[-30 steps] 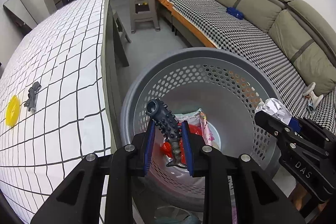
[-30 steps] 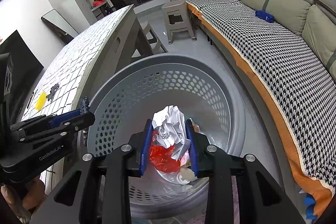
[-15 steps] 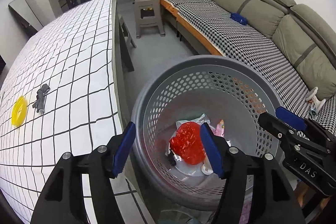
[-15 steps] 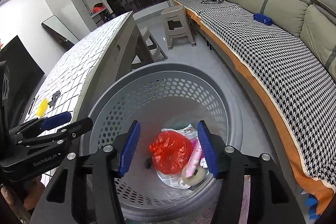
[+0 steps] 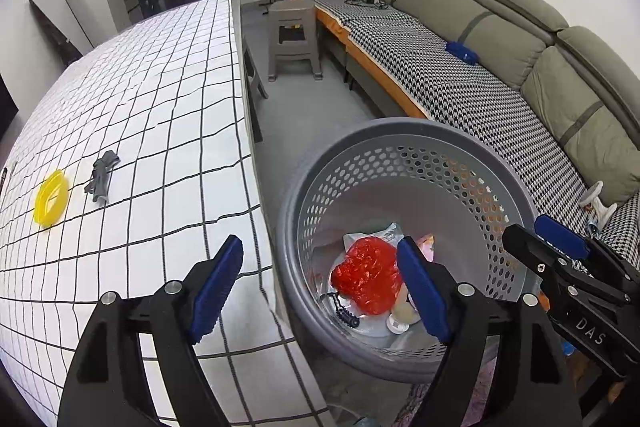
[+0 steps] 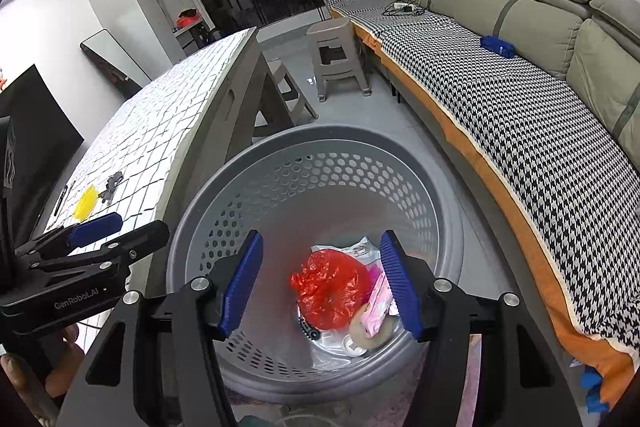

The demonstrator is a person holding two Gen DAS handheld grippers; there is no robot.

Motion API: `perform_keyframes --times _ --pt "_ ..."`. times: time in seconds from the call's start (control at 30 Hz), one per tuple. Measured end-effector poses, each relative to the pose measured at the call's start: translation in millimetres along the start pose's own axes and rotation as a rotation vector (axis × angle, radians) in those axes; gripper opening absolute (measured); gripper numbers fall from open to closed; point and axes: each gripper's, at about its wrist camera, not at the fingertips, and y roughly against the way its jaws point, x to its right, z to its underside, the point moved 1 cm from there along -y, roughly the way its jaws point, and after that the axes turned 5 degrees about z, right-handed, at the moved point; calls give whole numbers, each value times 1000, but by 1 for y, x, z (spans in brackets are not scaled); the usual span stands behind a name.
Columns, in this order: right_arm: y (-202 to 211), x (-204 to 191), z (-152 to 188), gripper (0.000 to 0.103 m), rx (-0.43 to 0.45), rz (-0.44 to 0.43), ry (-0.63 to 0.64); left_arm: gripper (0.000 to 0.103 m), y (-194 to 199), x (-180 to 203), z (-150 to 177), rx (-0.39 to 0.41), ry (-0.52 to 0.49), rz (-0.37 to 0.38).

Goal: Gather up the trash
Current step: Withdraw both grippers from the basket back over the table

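Since a second ago both grippers dropped their loads: left gripper (image 5: 320, 289) and right gripper (image 6: 320, 287) now gape empty over the grey basket (image 6: 400, 147). Spiky black piece (image 5: 344, 311) lies beside the red bag (image 6: 330, 287). Yellow ring (image 5: 50, 197) waits on the table (image 5: 160, 107), likely next.

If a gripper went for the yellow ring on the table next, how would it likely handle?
The yellow ring looks thin and flat, so probably light and hard to get fingers under. On the smooth gridded tablecloth it may slide when nudged. Stiffness cannot be judged.
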Motion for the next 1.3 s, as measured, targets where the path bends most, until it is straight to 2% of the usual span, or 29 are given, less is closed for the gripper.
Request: perform_keyframes --times 0.73,1.3 --pt "39 -67 11 63 64 -28 54 84 65 -59 18 114 63 -15" --pt "30 -143 0 64 65 -100 149 84 94 -125 28 158 133 -72"
